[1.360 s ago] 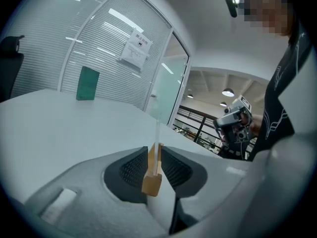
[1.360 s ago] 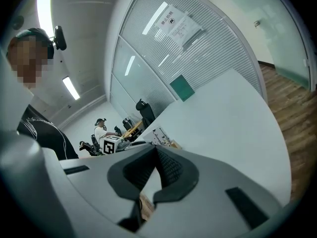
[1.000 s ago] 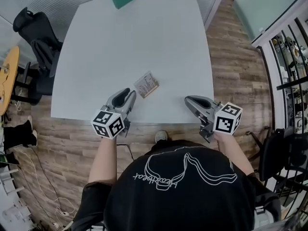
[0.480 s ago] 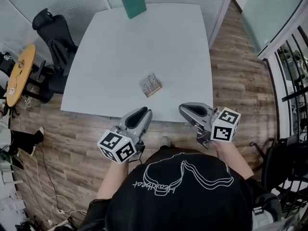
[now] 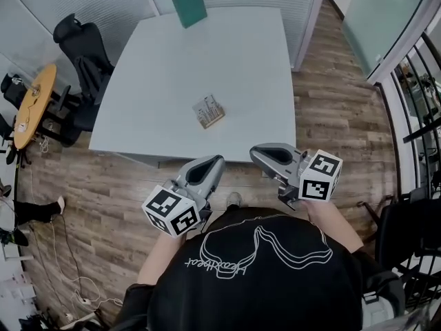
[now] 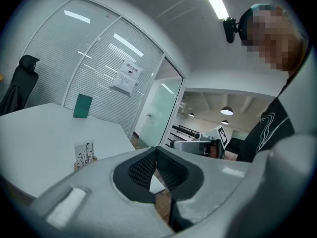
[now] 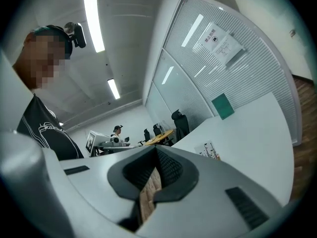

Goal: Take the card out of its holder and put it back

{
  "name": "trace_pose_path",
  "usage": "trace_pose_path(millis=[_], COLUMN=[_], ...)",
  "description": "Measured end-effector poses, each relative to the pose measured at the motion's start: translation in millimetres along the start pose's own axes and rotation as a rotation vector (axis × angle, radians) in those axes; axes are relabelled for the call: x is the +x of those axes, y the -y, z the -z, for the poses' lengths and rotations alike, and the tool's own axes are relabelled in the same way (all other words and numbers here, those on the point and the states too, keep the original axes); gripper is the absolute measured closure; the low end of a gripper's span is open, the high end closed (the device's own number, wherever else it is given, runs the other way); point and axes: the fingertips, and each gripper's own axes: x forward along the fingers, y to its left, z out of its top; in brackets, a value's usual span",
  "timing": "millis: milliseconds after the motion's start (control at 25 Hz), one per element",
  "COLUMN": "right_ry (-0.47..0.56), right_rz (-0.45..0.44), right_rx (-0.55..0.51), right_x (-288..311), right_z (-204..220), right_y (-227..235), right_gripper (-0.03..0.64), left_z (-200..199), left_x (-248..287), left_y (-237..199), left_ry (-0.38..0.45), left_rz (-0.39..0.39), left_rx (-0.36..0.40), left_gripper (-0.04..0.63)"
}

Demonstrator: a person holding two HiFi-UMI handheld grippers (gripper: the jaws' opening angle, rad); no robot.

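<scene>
A small printed card stands in its wooden holder (image 5: 209,111) near the front of the white table (image 5: 227,54); it also appears as the card in its holder (image 6: 85,153) in the left gripper view and the card in its holder (image 7: 209,150) in the right gripper view. My left gripper (image 5: 215,161) is held off the table's front edge, over the floor, with its jaws shut and nothing between them (image 6: 156,150). The right gripper (image 5: 256,150) hangs beside it, also short of the table, its jaws closed on nothing (image 7: 156,150). Both point toward the card from well back.
A green book (image 5: 189,5) lies at the table's far edge. Black office chairs (image 5: 79,47) and a round wooden table (image 5: 31,102) stand to the left. A glass partition runs behind the table, and another black chair (image 5: 400,233) is at my right over the wood floor.
Both grippers have drawn back from the table's front edge toward the body, and the table looks farther away. The left gripper's jaws have gone from apart to closed.
</scene>
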Motion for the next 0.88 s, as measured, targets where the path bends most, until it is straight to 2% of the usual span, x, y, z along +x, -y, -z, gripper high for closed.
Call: trace_pose_path(millis=[200, 720, 880], right_ry=[-0.012, -0.015, -0.022], right_rz=[-0.008, -0.03, -0.01], right_rx=[-0.036, -0.076, -0.088], right_x=[-3, -29, -37], right_z=[-4, -2, 0], right_y=[-9, -39, -39], right_gripper=[0.607, 0.607, 0.607], left_z=[-4, -8, -6], left_x=[1, -9, -9], left_y=[16, 55, 62], left_ry=[-0.001, 0.029, 0.032], left_rz=[0.017, 0.001, 0.001], left_rx=[0.04, 0.066, 0.07], left_gripper=[0.581, 0.583, 0.581])
